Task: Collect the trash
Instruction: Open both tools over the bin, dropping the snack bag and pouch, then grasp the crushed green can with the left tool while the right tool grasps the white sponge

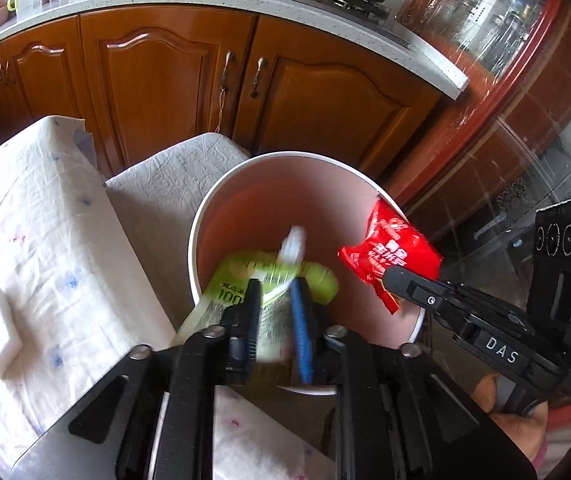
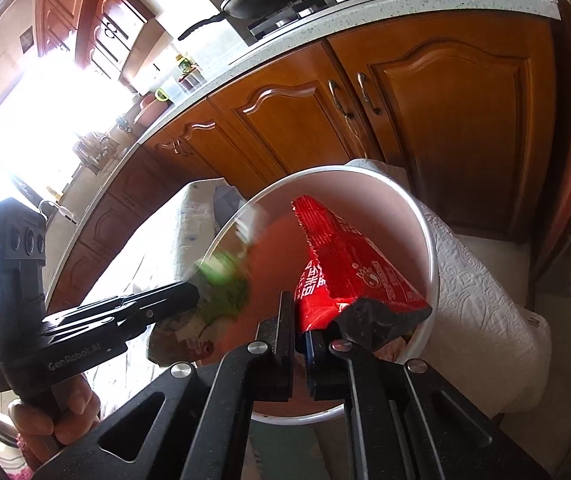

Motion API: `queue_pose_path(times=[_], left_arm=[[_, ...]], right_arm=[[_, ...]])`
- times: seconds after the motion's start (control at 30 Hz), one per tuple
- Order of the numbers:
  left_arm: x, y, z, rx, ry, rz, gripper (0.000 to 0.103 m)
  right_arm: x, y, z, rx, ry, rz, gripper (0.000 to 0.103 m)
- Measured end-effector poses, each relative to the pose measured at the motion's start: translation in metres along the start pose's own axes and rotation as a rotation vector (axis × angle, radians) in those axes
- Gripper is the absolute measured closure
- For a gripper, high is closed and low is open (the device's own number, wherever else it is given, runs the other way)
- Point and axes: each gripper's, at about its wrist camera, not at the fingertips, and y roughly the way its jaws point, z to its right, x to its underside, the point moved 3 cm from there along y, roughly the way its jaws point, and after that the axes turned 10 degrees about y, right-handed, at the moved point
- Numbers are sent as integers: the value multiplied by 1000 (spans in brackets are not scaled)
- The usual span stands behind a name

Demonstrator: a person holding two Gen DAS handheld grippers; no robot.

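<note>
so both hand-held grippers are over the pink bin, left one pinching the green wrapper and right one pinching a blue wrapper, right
Not quite. The right hand-held gripper pinches a red wrapper, not a blue one, as the right wrist view shows. The rest holds: both are over the pink bin, and the left hand-held gripper pinches the green wrapper.
</note>
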Motion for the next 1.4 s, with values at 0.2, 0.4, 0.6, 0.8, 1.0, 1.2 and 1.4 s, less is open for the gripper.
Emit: queue_pose_path(times=[0.2, 0.4, 0.6, 0.8, 1.0, 1.2, 1.4], left_arm=[[1, -8, 4, -23, 16, 23, 64], [10, -22, -2, -36, -2, 50, 62], [29, -39, -15, -20, -75, 82, 54], [59, -61, -29, -50, -150, 133, 42], [98, -87, -35, -85, -194, 178, 42], [137, -116, -42, -109, -226, 215, 39], [179, -144, -52, -192, -275, 259, 38]], right_arm=[[1, -3, 3, -22, 17, 3, 68], [4, -11, 2, -23, 23, 30, 68], [11, -22, 0, -55, 44, 70, 58], [22, -32, -8, -80, 41, 113, 36], [42, -33, -20, -102, 39, 123, 30], [66, -34, -42, -134, 8, 121, 27], [87, -29, -67, -167, -26, 86, 27]])
